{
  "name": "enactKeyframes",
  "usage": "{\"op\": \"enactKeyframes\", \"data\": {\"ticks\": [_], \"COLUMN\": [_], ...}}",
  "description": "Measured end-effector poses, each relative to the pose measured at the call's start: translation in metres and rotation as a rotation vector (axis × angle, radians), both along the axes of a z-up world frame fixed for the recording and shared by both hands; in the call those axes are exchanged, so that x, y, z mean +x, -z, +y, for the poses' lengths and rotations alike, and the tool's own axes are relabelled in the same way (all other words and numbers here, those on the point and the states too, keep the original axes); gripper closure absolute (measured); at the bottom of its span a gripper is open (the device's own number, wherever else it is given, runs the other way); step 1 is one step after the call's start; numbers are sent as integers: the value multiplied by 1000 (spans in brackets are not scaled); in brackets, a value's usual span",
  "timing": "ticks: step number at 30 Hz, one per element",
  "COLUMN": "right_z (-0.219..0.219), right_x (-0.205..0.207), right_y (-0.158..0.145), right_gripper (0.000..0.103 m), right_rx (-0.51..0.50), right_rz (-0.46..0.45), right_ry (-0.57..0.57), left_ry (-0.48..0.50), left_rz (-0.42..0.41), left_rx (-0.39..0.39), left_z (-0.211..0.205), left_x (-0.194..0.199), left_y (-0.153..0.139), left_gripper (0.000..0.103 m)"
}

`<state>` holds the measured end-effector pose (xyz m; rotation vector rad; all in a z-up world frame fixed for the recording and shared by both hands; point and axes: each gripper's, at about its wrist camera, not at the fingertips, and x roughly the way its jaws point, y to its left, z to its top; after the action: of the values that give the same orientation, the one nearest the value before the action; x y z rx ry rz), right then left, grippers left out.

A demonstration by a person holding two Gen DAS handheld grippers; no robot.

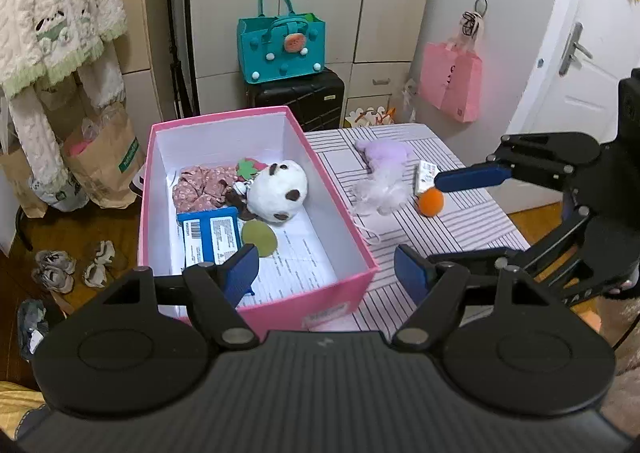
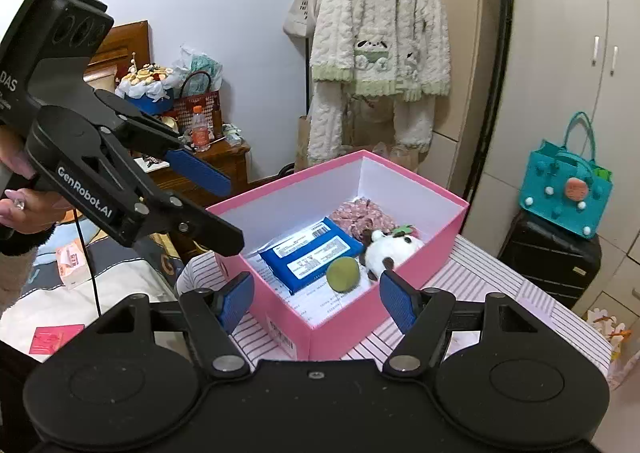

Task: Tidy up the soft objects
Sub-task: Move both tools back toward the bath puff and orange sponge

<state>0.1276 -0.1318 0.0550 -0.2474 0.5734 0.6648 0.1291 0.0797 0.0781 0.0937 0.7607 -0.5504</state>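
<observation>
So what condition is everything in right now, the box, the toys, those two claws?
Pink box: open, no lid, partly filled.
Panda plush: lying in the box.
Blue packet: flat in the box.
Green ball: in the box.
Purple plush: lying on the table, outside the box.
Orange ball: on the table.
Left claw: open, empty.
Right claw: open, empty.

The box sits on the table with the plush panda inside, the ball to its right
</observation>
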Motion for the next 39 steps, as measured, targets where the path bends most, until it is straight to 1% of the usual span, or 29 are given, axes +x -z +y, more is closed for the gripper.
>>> {"op": "enactKeyframes", "data": {"ticks": [5,10,16,21,27,30,33,36,38,39], "right_z": [-16,-38,-69,-93,-121,-134,-147,-159,-165,-168], "right_x": [-23,-47,-64,-68,-57,-48,-33,-17,-6,-1], "right_y": [-3,-2,11,25,44,57,73,91,105,114], "right_gripper": [29,28,27,26,25,24,24,24,24,24], "right_rx": [13,24,25,-12,-34,-30,-22,-8,-4,-3], "right_rz": [-11,-28,-16,11,45,57,65,54,29,1], "right_ry": [14,10,49,69,96,98,106,128,160,176], "left_ry": [42,77,154,217,250,246,223,179,149,136], "left_rz": [1,16,71,87,81,80,74,45,19,13], "left_rx": [11,41,8,5,-2,-6,-6,5,12,14], "left_z": [-13,-38,-70,-102,-135,-150,-162,-174,-182,-186], "left_x": [-19,-30,-29,-22,-8,4,17,31,38,42], "left_y": [-3,1,11,24,41,50,60,69,77,81], "left_gripper": [27,26,26,26,26,26,26,26,26,26]}}
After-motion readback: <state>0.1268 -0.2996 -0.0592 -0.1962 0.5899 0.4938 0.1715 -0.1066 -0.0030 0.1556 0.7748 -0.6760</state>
